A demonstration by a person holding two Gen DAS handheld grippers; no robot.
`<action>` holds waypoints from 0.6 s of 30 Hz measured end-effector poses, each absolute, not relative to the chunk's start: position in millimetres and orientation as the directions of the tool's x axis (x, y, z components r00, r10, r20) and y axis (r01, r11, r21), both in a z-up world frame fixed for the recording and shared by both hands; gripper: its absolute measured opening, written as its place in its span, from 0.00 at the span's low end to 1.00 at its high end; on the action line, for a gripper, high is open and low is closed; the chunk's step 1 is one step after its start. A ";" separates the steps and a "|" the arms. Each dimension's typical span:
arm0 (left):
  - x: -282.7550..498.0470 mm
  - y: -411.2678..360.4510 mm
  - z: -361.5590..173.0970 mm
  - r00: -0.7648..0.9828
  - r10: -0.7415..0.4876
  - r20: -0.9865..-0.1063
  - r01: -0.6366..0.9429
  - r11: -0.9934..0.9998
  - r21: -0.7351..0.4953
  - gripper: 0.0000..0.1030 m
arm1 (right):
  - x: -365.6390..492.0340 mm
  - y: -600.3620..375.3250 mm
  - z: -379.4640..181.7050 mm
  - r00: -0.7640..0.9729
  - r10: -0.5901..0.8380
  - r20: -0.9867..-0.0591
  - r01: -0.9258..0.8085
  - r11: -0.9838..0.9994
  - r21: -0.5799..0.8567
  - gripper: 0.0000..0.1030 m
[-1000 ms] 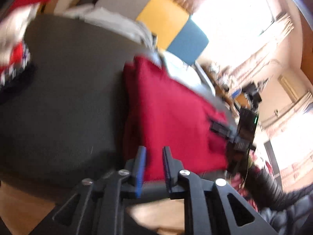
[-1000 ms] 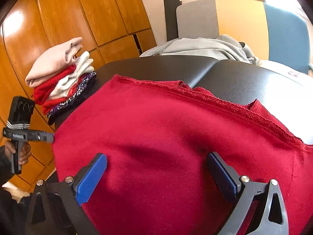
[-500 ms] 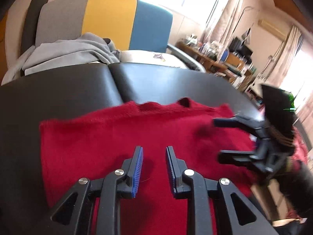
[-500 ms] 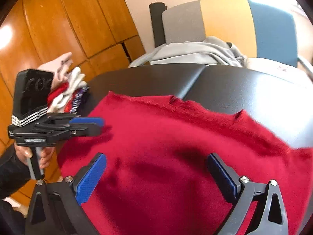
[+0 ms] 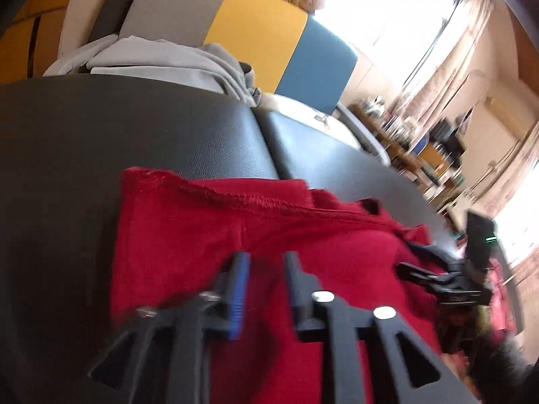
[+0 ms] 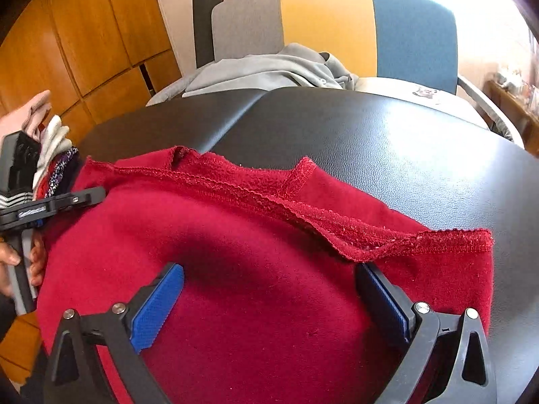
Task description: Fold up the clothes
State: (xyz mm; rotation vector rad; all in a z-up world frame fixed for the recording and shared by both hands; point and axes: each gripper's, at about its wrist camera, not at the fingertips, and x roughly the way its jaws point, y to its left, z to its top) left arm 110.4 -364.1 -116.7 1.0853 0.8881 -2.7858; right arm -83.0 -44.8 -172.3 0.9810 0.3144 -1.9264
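The red garment (image 6: 269, 269) lies spread on the black padded worktop (image 6: 387, 141), seamed edge doubled over, so I can take the next fold. My left gripper (image 5: 264, 276) hovers above it, jaws narrow and opening, nothing between. My right gripper (image 6: 269, 289) stands wide apart, empty. No readable writing.

Two close wrist views angled down, sharing red garment (image 5: 209, 235) and striped chair (image 6: 333, 27).

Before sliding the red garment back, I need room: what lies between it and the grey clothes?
Only bare black tabletop between the red garment and the grey clothes, in both wrist views.
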 end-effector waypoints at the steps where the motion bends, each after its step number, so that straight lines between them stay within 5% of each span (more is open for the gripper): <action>1: 122.2 -370.0 -114.4 -0.762 0.184 -0.621 0.225 -0.823 -0.521 0.29 | -82.6 -43.7 -172.1 -0.257 -0.624 -0.738 0.822 -0.542 0.172 1.00; 7: 167.2 -406.8 -111.0 -0.758 0.155 -0.634 0.286 -0.794 -0.537 0.37 | -81.6 -42.9 -173.6 -0.261 -0.627 -0.734 0.823 -0.542 0.170 1.00; 18: 127.7 -444.3 -155.4 -0.684 0.393 -0.615 0.190 -0.718 -0.670 0.44 | -78.6 -46.8 -173.6 -0.280 -0.610 -0.742 0.824 -0.549 0.140 1.00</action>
